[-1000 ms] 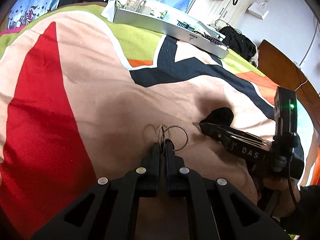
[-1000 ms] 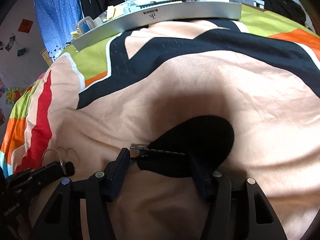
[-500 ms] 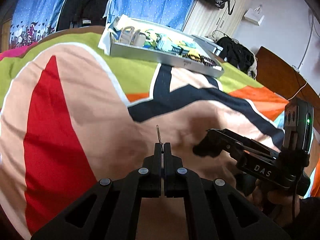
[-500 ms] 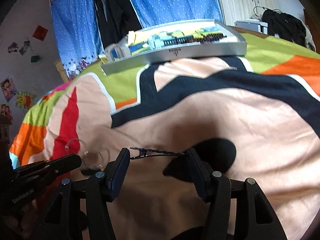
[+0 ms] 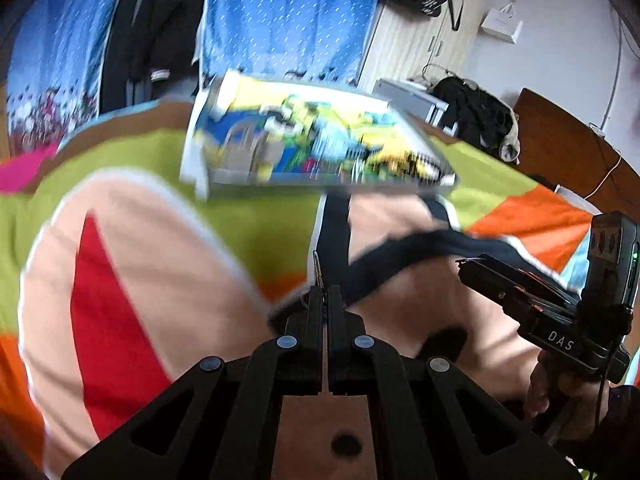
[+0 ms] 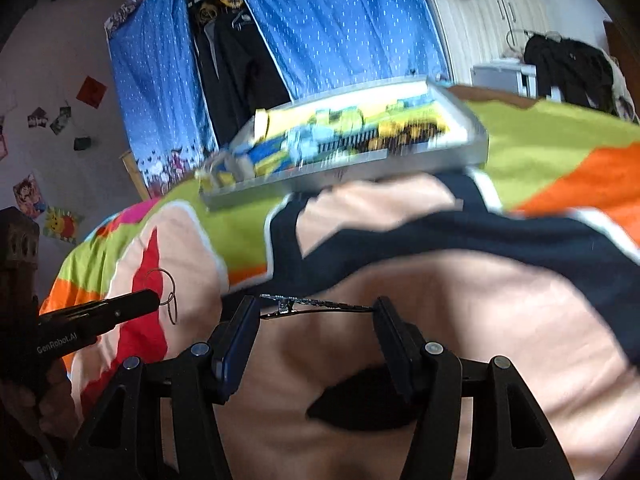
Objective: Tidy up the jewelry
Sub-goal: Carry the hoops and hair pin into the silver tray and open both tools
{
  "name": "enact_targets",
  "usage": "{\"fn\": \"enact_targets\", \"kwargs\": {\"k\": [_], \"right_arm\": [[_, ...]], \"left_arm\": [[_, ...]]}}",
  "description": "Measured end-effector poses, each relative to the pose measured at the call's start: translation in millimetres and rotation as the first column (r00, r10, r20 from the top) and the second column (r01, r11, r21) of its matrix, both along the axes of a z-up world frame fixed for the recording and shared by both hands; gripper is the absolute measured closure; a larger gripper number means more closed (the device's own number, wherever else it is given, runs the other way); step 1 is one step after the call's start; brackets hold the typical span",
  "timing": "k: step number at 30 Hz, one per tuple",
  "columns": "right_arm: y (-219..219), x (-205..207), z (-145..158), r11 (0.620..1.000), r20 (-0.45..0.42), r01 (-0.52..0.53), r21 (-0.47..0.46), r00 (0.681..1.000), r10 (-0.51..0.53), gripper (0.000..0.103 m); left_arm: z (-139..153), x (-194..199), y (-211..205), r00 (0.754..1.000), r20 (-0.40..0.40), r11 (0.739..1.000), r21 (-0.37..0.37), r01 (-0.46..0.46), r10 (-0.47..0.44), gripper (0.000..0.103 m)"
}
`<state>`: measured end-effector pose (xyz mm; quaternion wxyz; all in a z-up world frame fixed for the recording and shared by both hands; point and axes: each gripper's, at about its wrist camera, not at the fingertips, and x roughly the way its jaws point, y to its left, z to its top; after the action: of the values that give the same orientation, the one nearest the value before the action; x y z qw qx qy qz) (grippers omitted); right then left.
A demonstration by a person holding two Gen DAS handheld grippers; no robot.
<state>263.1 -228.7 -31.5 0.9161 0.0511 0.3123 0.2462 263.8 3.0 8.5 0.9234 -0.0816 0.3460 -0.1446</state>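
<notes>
Over the colourful quilt [image 5: 140,240], my left gripper [image 5: 324,292] is shut on thin wire hoop earrings [image 6: 168,294]. Only a sliver of their metal [image 5: 316,268] pokes above the tips in the left wrist view. In the right wrist view the same gripper [image 6: 154,300] comes in from the left with the hoops dangling. My right gripper [image 6: 316,312] is shut on a slim glittery hair clip [image 6: 316,303], held endwise between the pads, and it also shows at the right [image 5: 466,268]. A silver jewellery tray [image 5: 320,184] [image 6: 360,160] with colourful contents lies farther back on the bed, blurred.
A black oval patch [image 6: 360,408] marks the quilt under the right gripper. Behind the bed hang blue curtains [image 6: 340,20] and dark clothes [image 5: 152,20]. A white wardrobe [image 5: 420,52] and a wooden headboard [image 5: 560,140] stand at the right. A hand [image 5: 560,396] holds the right gripper.
Both grippers have lifted off the quilt with their pieces, the hoops on the left and the clip on the right. The views have tilted up, bringing the tray and the room behind into fuller sight.
</notes>
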Motion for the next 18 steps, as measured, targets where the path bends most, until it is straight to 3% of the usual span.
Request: {"fn": "enact_targets", "kwargs": {"k": [5,11,18], "right_arm": [[2.9,48.7,33.6,1.000,0.068,-0.020,-0.007,0.997,0.021,0.047],[16.7,122.3,63.0,1.000,0.117,-0.024,-0.012,0.993,0.025,0.047],[23.2,181.8,39.0,0.999,0.073,0.054,-0.008,0.996,-0.053,0.046]], "left_arm": [[35.7,57.2,-9.0,0.998,0.055,1.000,-0.002,0.011,-0.010,0.103],[54.3,133.6,0.7,0.998,0.050,0.999,-0.031,-0.036,0.038,0.103],[39.5,192.7,6.5,0.997,-0.036,0.998,0.017,-0.061,0.062,0.103]]}}
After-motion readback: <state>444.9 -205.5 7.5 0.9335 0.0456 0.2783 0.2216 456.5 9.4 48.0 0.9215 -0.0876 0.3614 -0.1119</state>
